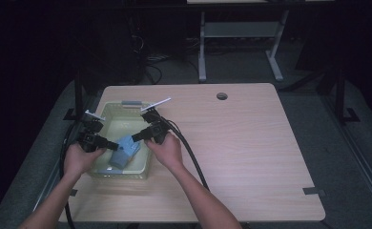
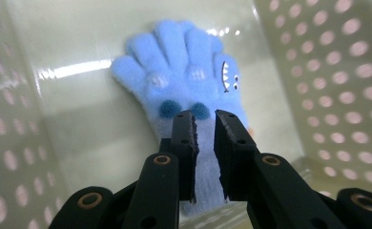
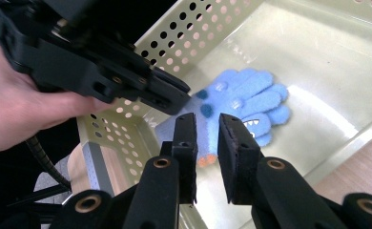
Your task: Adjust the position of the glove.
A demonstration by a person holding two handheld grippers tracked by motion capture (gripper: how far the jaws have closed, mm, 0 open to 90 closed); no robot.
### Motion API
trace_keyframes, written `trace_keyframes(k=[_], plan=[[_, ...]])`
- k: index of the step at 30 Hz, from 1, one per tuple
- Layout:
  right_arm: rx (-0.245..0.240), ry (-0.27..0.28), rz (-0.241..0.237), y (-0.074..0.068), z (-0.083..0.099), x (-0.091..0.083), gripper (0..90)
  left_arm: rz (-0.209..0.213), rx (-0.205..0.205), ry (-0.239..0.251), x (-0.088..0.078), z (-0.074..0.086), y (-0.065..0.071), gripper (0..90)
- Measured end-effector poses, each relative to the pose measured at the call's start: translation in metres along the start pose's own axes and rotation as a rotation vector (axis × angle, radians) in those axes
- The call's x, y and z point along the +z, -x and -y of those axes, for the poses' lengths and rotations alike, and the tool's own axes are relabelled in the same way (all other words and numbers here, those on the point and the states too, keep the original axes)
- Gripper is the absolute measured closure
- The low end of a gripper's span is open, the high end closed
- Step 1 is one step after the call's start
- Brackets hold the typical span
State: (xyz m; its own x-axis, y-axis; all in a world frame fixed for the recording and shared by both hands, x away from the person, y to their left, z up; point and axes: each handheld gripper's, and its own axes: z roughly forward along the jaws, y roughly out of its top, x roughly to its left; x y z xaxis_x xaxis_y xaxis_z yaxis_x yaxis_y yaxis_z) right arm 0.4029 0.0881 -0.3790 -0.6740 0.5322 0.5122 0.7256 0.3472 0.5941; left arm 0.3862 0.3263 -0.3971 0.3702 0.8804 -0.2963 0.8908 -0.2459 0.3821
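L to R across the table: L gripper [image 1: 108, 143] reaches into the pale perforated basket [image 1: 108, 109] from its left rim, jaws nearly together with a narrow gap. In the left gripper view we see no fabric pinched between the pads [image 2: 190, 138], so we read it as clenched on nothing; the blue glove [image 2: 190, 81] lies flat on the basket floor beyond and under the tips, cuff end nearest the jaws, fingers pointing away. The glove carries a small shark face on one side and two dark blue dots near the palm. R gripper [image 1: 137, 137] comes in from the basket's right side, jaws likewise close-set with a slim gap and empty, as the right gripper view shows; there the glove's cuff sits just past its tips, lower down, not touched. Both tips converge over the cuff end, near each other. Risks, as we judge them: w/ jaws this narrow, a descent would push the fabric flat rather than take it in, so they prob. need reopening first; the two grippers could knock together in the tight basket; a tip could catch a side-wall hole and drag the light basket across the wooden table [image 1: 251, 143].
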Motion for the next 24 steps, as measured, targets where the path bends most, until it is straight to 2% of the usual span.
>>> trace_keyframes(k=[5,9,11,14,18,23,24], plan=[[0.004,0.005,-0.006,0.000,0.000,-0.001,77.2,-0.026,0.001,-0.060,0.013,-0.003,0.001,77.9],[0.001,0.005,-0.007,0.001,0.000,-0.002,77.0,-0.075,0.042,-0.136,0.023,-0.004,0.002,77.8],[0.000,0.003,-0.008,0.001,0.000,-0.003,76.8,-0.073,0.049,-0.159,0.026,-0.005,0.002,75.9],[0.001,0.006,-0.006,0.001,0.000,-0.005,76.3,-0.073,0.044,-0.126,0.022,-0.006,0.004,72.9],[-0.004,0.014,-0.004,0.003,-0.001,-0.007,75.2,-0.051,0.024,-0.060,0.013,-0.007,0.006,69.8],[-0.010,0.017,0.003,0.003,-0.001,-0.013,72.3,0.008,0.000,-0.012,0.005,-0.007,0.002,67.2],[-0.001,0.017,0.001,0.003,-0.001,-0.014,71.9,0.027,-0.020,0.005,0.004,-0.007,0.002,67.0]])
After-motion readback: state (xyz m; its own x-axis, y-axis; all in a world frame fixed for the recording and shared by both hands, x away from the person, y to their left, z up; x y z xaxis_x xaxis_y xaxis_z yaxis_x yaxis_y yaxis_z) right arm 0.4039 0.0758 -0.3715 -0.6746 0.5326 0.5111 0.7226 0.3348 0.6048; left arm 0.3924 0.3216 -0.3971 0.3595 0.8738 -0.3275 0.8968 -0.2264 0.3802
